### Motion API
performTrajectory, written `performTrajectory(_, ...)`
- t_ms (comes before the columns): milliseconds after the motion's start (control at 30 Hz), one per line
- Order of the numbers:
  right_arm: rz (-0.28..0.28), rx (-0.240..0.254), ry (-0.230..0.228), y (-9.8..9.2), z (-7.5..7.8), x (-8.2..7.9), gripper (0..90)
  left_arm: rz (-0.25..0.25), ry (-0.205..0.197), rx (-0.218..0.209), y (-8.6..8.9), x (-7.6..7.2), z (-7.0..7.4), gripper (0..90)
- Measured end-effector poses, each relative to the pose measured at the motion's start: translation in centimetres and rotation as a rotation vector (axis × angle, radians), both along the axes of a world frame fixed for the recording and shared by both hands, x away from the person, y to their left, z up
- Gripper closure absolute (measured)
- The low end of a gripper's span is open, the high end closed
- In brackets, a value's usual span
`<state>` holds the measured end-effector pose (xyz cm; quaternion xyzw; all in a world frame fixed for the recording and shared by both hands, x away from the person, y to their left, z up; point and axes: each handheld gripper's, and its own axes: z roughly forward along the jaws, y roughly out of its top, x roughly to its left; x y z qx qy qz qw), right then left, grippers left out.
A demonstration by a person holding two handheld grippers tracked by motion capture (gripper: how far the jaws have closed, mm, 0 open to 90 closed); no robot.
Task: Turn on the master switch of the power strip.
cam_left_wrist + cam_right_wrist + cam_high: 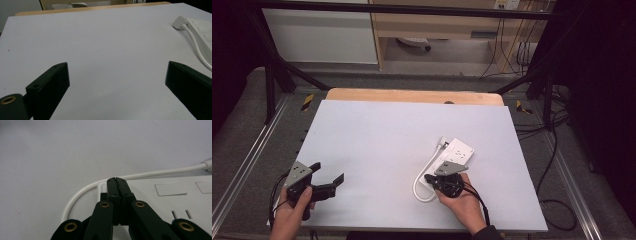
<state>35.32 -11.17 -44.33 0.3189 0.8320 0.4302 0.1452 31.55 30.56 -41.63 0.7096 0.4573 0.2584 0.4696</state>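
**Right gripper closed over the power strip's corner; left gripper wide and idle**

In the high view, a white power strip [455, 154] lies slantwise on the pale grey table [377, 140], at about four o'clock from the table's middle. Its white cord [421, 181] leaves the plug [442, 142] at the strip's far end, runs down its left side and loops round at the near end. The right gripper [443, 176] sits over the strip's near end, held by the right hand [462, 200] coming in from six o'clock; from above, its grey plate hides the jaw tips.

The right gripper view supplies what that angle lacks: the two black jaws are pressed flat together with nothing between them, their tips [116, 180] at the strip's corner [155, 200], just where the cord [82, 192] curves past toward seven o'clock. Whether the tips actually rest on the plastic cannot be told. Socket slots and a rectangular panel on the strip's face also show here, toward three o'clock.

The left gripper [328, 177] rests at the table's eight o'clock corner, well apart from the strip. Its own view shows the jaws spread wide over bare table [100, 50], with the plug [179, 22] and part of the strip at two o'clock.
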Motion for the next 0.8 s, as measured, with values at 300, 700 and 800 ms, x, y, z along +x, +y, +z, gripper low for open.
performTrajectory(300,0.001,-0.002,0.005,0.0,0.05,0.08,90.0,0.006,0.015,0.01,-0.07,0.08,-0.16,5.5)
performTrajectory(700,0.002,-0.005,0.01,0.01,0.1,0.13,90.0,0.006,0.09,0.048,-0.16,0.47,-0.88,6.0)
performTrajectory(800,0.002,-0.006,0.01,0.01,0.11,0.14,90.0,0.007,0.092,0.05,-0.2,0.48,-0.88,5.9)
